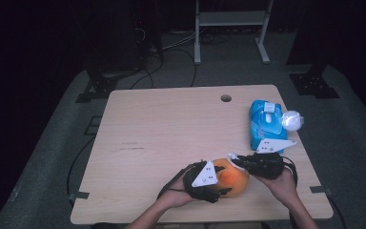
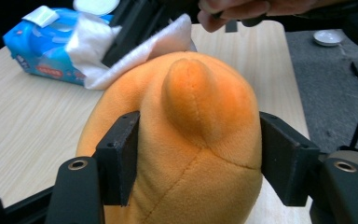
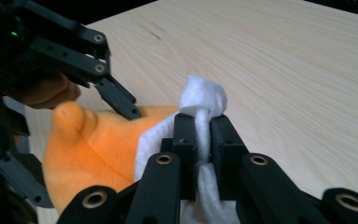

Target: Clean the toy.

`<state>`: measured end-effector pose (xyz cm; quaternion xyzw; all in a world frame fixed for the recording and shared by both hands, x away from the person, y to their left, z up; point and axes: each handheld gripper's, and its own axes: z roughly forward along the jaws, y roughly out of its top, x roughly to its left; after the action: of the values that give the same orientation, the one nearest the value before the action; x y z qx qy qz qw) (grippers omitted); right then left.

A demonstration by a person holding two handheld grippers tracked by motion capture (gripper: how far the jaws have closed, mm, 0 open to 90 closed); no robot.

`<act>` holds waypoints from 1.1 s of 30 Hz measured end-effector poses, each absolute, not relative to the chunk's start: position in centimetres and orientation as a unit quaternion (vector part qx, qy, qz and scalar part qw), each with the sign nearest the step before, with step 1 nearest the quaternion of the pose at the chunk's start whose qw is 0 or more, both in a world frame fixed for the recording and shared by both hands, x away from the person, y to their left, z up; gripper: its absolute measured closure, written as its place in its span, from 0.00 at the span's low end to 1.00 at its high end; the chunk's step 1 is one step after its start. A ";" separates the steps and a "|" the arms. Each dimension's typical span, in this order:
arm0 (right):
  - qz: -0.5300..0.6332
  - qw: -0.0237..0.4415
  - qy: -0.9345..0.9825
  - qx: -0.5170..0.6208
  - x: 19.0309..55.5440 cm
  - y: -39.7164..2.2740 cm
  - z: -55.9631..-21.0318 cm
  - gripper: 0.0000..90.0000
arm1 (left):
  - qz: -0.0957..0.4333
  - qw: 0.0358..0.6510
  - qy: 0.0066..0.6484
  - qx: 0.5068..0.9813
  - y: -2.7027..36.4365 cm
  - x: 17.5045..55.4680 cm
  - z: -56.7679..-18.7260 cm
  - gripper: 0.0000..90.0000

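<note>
Slippage is the main hazard at this stage. We hold the orange plush toy [image 1: 231,177] in the left claw [image 2: 198,154], whose jaws press into the soft body from both sides; the toy sits at the lower middle of the high view, on the near edge of the surface [image 1: 171,124]. We grip a white wipe [image 3: 200,100] in the right claw [image 3: 203,140], its jaws nearly shut on the folded cloth, and the wipe lies against the top of the toy.

Because the plush compresses, we judge that rubbing pressure could rotate or squeeze it out of the left jaws. Because the wipe is pinched along a thin fold, a drag across the pile could pull it free. The right jaws are close to the fabric and could snag it. The blue wipes pack [image 1: 266,123] at the right of the frame lies well apart and poses no obstruction.
</note>
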<state>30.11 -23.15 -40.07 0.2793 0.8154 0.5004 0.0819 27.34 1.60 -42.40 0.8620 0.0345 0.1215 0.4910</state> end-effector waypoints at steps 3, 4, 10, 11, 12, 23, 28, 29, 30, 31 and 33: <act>0.515 0.058 0.807 0.282 30.3 -23.3 -40.2 0.90 | 0.119 0.490 0.029 0.863 1.7 27.4 -42.4 0.38; 0.518 0.056 0.806 0.283 30.4 -23.2 -40.3 0.90 | 0.120 0.489 0.029 0.863 1.7 27.5 -42.4 0.38; 0.500 0.083 0.805 0.307 30.9 -24.4 -40.5 0.90 | 0.069 0.529 0.113 0.838 3.6 29.9 -42.5 0.41; 0.502 0.082 0.802 0.313 30.9 -24.7 -40.6 0.90 | 0.056 0.537 0.135 0.831 4.2 30.5 -42.6 0.41; 0.504 0.087 0.798 0.318 31.0 -25.0 -40.6 0.90 | 0.047 0.544 0.154 0.824 4.5 30.9 -42.7 0.41; 0.520 0.125 0.793 0.292 30.1 -23.3 -39.5 0.90 | 0.005 0.563 0.255 0.786 5.3 32.3 -43.1 0.28; 0.524 0.126 0.790 0.291 29.6 -23.2 -39.8 0.90 | 0.013 0.561 0.250 0.789 5.1 32.1 -43.0 0.37; 0.526 0.124 0.791 0.286 29.5 -22.8 -39.7 0.90 | 0.015 0.562 0.253 0.787 5.1 32.2 -43.1 0.38; 0.533 0.115 0.792 0.274 29.2 -22.1 -39.7 0.90 | 0.015 0.563 0.255 0.786 5.1 32.2 -43.1 0.39; 0.538 0.110 0.793 0.264 29.1 -21.8 -39.7 0.90 | 0.015 0.563 0.257 0.786 5.3 32.2 -43.2 0.40; 0.537 0.108 0.801 0.244 28.8 -20.9 -39.6 0.90 | 0.013 0.564 0.257 0.785 5.6 32.4 -43.1 0.42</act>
<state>28.77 -20.93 -39.57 0.2436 0.8005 0.5369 0.1076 32.39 5.56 -43.12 0.7849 0.2569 0.0132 0.5638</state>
